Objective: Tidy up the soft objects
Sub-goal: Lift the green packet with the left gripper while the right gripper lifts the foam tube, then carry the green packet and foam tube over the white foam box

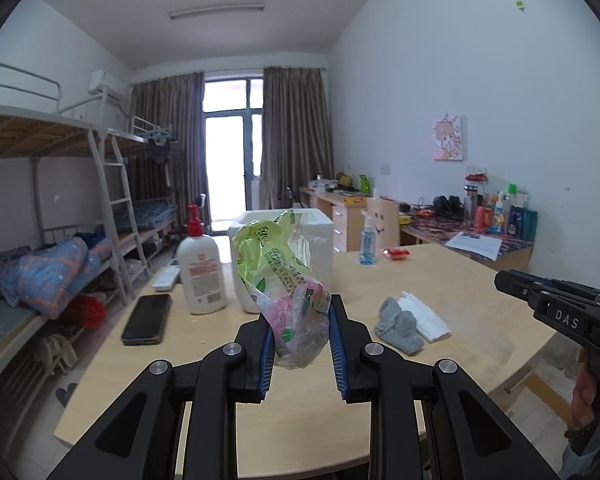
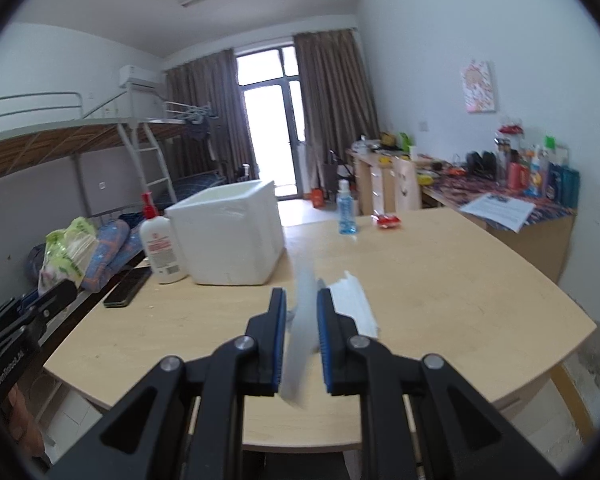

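Observation:
My left gripper (image 1: 300, 344) is shut on a green and pink floral plastic tissue pack (image 1: 284, 280), held above the wooden table in front of the white foam box (image 1: 320, 240). The pack also shows in the right wrist view (image 2: 66, 252) at far left. My right gripper (image 2: 302, 340) is shut on a thin white face mask (image 2: 302, 320), held upright and blurred. More white masks (image 2: 354, 304) lie on the table just beyond it. A grey sock (image 1: 398, 328) lies by the white masks (image 1: 424, 314) in the left wrist view.
On the table (image 2: 440, 280) stand a white lotion pump bottle (image 1: 202, 268), a black phone (image 1: 146, 318), a blue sanitizer bottle (image 1: 367, 240) and a red packet (image 1: 396, 254). Bunk beds (image 1: 60, 240) are at left, cluttered desks (image 1: 480, 232) at right.

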The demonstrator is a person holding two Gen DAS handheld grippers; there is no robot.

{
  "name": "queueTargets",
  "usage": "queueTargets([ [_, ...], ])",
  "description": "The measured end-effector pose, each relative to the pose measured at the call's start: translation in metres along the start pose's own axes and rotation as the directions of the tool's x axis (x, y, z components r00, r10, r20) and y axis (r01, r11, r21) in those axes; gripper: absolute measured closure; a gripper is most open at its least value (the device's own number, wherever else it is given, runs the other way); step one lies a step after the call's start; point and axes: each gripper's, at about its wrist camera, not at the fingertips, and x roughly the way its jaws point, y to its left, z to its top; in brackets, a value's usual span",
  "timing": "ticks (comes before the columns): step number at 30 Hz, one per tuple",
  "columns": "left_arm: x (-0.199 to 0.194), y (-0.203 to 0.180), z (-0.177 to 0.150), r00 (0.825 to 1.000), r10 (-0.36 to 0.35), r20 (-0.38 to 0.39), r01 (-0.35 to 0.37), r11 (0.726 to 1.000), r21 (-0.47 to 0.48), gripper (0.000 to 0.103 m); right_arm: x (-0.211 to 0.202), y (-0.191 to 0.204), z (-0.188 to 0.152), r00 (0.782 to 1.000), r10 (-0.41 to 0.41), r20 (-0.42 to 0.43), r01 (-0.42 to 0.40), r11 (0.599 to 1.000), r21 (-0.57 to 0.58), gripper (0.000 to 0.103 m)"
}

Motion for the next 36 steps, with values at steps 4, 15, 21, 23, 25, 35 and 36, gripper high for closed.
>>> queueTargets([
  [4, -0.008, 0.011, 0.0, 0.999, 0.032, 0.012, -0.032, 0.999, -0.009, 0.077, 0.0, 0.017, 0.002, 0.999, 0.045, 0.014, -0.044, 0.998, -0.034, 0.084],
  [15, 0.009, 0.032, -0.008, 0.998, 0.055, -0.044, -0.057, 0.997, -0.05, 0.078, 0.027, 0.011, 0.005, 1.0, 0.004, -0.007, -0.004, 0.999, -0.041, 0.085],
  [21, 0.01, 0.033, -0.008, 0.998, 0.056, -0.037, -0.058, 0.997, -0.057, 0.078, 0.027, 0.016, 0.001, 1.0, 0.005, -0.017, -0.006, 0.998, -0.064, 0.084],
  [23, 0.008, 0.034, -0.008, 0.998, 0.058, -0.036, -0.06, 0.997, -0.052, 0.078, 0.025, 0.016, 0.0, 1.0, 0.009, -0.019, -0.011, 0.998, -0.065, 0.084],
  [25, 0.005, 0.035, -0.009, 0.998, 0.06, -0.035, -0.062, 0.997, -0.053, 0.079, 0.024, 0.015, 0.001, 1.0, 0.004, -0.021, -0.006, 0.998, -0.067, 0.084],
  [35, 0.011, 0.036, -0.008, 0.996, 0.072, -0.046, -0.074, 0.996, -0.056, 0.081, 0.029, 0.0, -0.015, 0.995, -0.034, -0.09, 0.025, 0.995, -0.097, 0.059],
  [36, 0.012, 0.036, -0.008, 0.996, 0.07, -0.047, -0.072, 0.996, -0.054, 0.081, 0.03, -0.002, -0.018, 0.994, -0.043, -0.102, 0.032, 0.994, -0.105, 0.059],
])
